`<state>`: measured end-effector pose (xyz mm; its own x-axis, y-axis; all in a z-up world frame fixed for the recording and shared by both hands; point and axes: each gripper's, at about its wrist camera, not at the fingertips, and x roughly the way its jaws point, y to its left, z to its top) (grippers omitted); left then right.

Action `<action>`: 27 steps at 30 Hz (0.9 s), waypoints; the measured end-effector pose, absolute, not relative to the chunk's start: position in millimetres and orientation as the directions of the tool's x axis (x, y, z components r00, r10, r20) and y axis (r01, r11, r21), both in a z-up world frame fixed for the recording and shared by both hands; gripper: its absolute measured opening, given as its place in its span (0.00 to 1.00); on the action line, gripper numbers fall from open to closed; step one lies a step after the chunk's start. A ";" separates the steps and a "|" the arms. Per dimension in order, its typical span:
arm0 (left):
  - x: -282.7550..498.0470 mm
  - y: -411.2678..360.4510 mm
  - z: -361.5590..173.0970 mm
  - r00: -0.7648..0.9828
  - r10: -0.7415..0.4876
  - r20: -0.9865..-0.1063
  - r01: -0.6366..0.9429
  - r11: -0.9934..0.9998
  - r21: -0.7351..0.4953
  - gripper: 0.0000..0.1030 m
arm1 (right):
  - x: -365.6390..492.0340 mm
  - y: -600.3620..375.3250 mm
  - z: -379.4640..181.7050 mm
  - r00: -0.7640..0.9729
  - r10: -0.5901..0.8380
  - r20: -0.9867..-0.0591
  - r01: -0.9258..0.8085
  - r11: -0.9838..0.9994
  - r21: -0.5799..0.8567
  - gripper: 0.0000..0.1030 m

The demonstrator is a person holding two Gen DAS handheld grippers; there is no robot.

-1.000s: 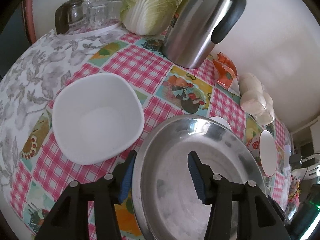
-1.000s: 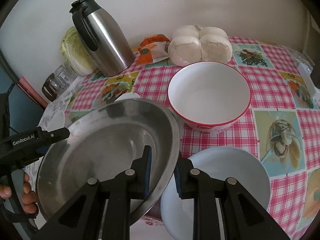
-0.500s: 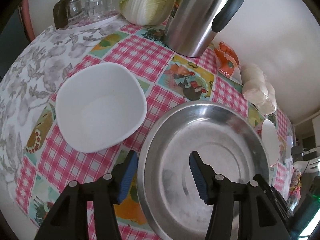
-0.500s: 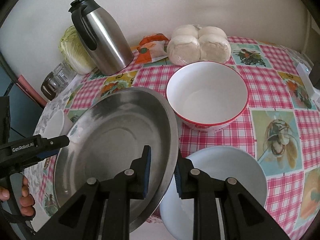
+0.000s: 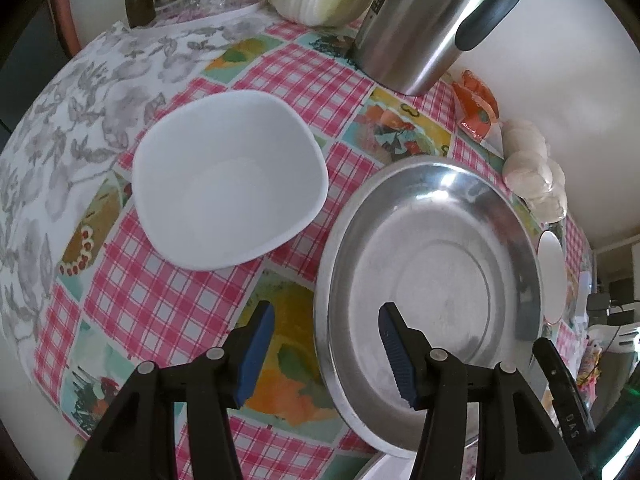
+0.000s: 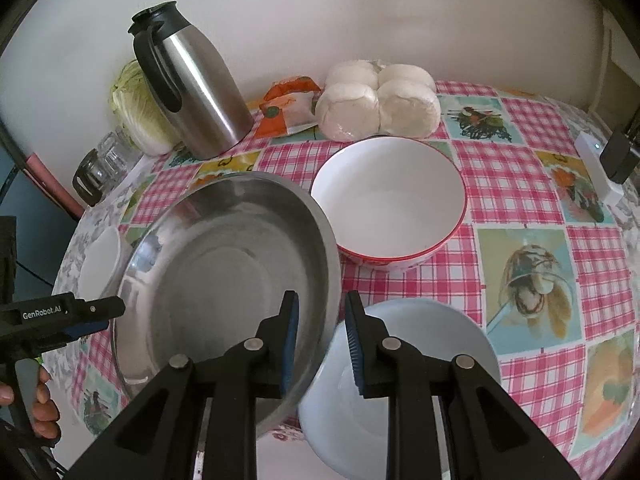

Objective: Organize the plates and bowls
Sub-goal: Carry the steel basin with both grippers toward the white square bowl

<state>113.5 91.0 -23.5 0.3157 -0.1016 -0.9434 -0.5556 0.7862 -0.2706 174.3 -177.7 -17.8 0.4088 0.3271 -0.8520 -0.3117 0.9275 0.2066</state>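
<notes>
My right gripper (image 6: pixel 322 340) is shut on the rim of a wide steel plate (image 6: pixel 224 276) and holds it tilted above the table. The plate also shows in the left wrist view (image 5: pixel 432 264). My left gripper (image 5: pixel 326 354) is open, its jaws either side of the plate's near-left rim, touching nothing. A white squarish bowl (image 5: pixel 224 192) sits to the left of it. A red-rimmed white bowl (image 6: pixel 388 204) stands behind the plate. A pale blue plate (image 6: pixel 404 384) lies under my right gripper at the front edge.
A steel thermos jug (image 6: pixel 192 84), a cabbage (image 6: pixel 136 108), glasses (image 6: pixel 104 160), an orange packet (image 6: pixel 288 108) and bagged white buns (image 6: pixel 376 104) line the back by the wall. A white box (image 6: pixel 596 168) lies at the right edge.
The steel plate in my right gripper has moved right and away from the white squarish bowl. My left gripper has drawn back, its jaws still open.
</notes>
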 end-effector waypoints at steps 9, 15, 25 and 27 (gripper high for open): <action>112.4 92.4 -21.9 0.315 -0.112 -0.943 -0.556 0.783 -0.279 0.57 | 170.8 -165.9 -21.8 0.400 0.295 -0.868 -0.334 0.929 0.162 0.27; 110.9 95.0 -22.5 0.311 -0.119 -0.943 -0.564 0.775 -0.284 0.57 | 168.8 -155.9 -24.3 0.389 0.288 -0.875 -0.348 0.925 0.149 0.27; 110.9 94.5 -25.4 0.303 -0.125 -0.945 -0.569 0.772 -0.285 0.57 | 163.2 -142.2 -27.5 0.351 0.277 -0.894 -0.393 0.911 0.128 0.27; 110.9 94.3 -26.0 0.300 -0.126 -0.946 -0.571 0.770 -0.284 0.57 | 161.3 -139.9 -28.1 0.349 0.270 -0.897 -0.399 0.909 0.118 0.27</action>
<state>110.9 94.3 -26.0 0.3001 -0.1258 -0.9456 -0.5712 0.7702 -0.2838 161.3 -139.9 -28.1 0.3493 0.2701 -0.8972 -0.3992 0.9092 0.1183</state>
